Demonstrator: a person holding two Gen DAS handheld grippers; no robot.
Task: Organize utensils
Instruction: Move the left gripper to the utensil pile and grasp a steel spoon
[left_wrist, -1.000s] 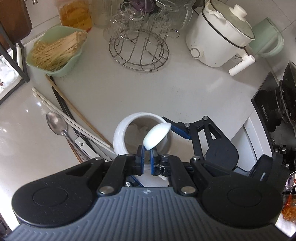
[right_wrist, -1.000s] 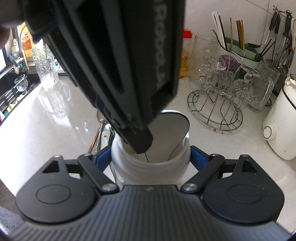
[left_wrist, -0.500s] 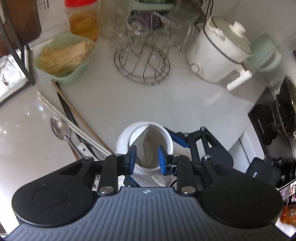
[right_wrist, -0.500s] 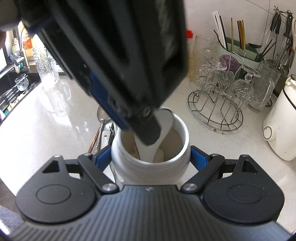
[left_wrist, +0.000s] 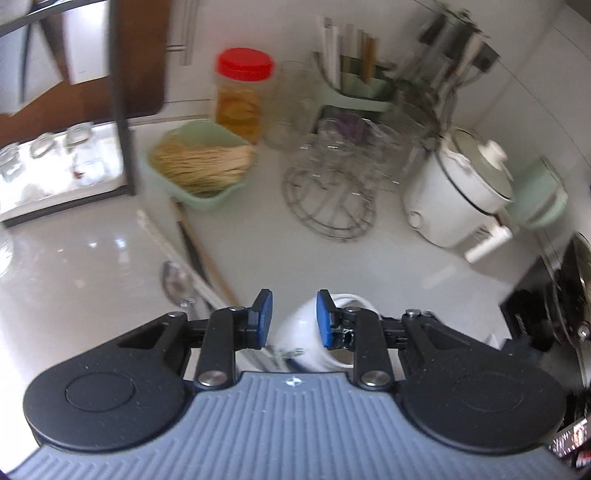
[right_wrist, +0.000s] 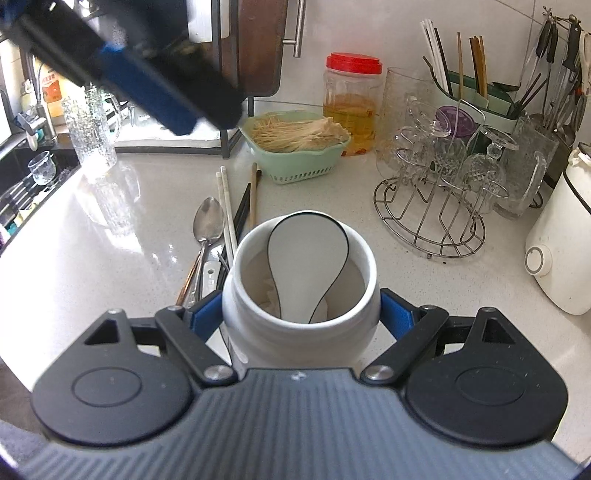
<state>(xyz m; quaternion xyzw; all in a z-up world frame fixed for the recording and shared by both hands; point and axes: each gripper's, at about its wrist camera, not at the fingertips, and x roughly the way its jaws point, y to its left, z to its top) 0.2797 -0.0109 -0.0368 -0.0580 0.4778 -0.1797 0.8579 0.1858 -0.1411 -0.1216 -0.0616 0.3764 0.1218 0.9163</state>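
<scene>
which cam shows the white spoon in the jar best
The right wrist view. The white spoon stands bowl-up inside the white jar, sharp and centred, with its dark rim line plain. In the left wrist view only part of the jar shows, blurred behind the left gripper; the spoon cannot be made out there.

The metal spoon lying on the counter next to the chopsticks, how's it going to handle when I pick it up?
The metal spoon looks rigid, so it should not flex. Its polished surface is probably slick against the pads and may twist in a grip on the thin handle. It lies flat on the glossy counter, tight against the chopsticks, so getting fingers under it cleanly could be awkward.
</scene>
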